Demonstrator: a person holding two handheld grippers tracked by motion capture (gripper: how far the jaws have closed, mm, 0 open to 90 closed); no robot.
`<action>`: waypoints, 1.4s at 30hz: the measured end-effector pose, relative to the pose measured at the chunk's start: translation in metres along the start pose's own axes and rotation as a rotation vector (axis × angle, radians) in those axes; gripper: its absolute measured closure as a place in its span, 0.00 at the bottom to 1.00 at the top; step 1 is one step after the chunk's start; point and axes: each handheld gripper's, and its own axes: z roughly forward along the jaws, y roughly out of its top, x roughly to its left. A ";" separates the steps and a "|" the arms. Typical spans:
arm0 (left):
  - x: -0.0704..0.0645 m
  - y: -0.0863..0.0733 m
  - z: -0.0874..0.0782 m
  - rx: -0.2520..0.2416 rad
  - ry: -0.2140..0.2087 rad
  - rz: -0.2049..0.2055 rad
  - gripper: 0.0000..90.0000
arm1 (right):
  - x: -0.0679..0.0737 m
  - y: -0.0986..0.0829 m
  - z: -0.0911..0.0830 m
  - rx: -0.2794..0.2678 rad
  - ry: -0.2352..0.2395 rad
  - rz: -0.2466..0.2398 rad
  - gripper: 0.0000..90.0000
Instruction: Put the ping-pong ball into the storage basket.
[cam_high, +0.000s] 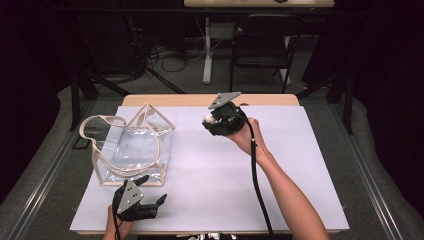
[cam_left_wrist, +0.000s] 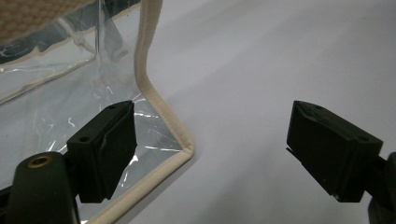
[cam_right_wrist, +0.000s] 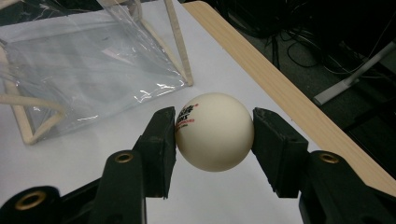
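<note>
High view first: one person at the table, two forearms coming in from the near edge, one gripper in each hand. The right gripper (cam_high: 212, 119) is lifted over the far middle of the white sheet (cam_high: 280, 190) that covers the table (cam_high: 265, 100), and something small and pale sits at its tip. The left gripper (cam_high: 153, 192) is low by the near left edge, just beside the near corner of the one clear bag (cam_high: 134, 149), which stands on the left part of the sheet with its cream-edged top open and two cream handles (cam_high: 102, 121) looping from it.

Right gripper view makes the pale thing plain: a single white ball (cam_right_wrist: 214, 131) with small red and black print on its left side, pinched between the two black jaws, one pad pressed on each side of it. It hangs above the sheet near the wooden far edge, with the bag (cam_right_wrist: 88, 65) farther off, well apart from it.

Left gripper view shows the two jaws spread wide with nothing between them. The bag's cream-trimmed corner (cam_left_wrist: 180, 144) lies just beside the left-hand jaw, and whether that pad touches the clear plastic I cannot tell.

So, counted: one ball, one bag, two handles, two grippers. Behind the table stands one dark chair (cam_high: 262, 45) beside a tangle of cables (cam_high: 170, 55) on the floor.
</note>
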 end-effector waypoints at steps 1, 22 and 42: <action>0.000 0.000 0.000 -0.001 0.002 0.001 0.18 | 0.000 0.001 0.000 -0.001 -0.001 -0.004 0.56; 0.000 0.000 0.000 0.001 -0.005 0.003 0.18 | 0.011 0.018 0.002 -0.013 0.022 -0.038 0.56; 0.000 0.000 0.000 -0.002 -0.001 0.004 0.18 | 0.024 0.035 0.007 -0.020 0.041 -0.080 0.56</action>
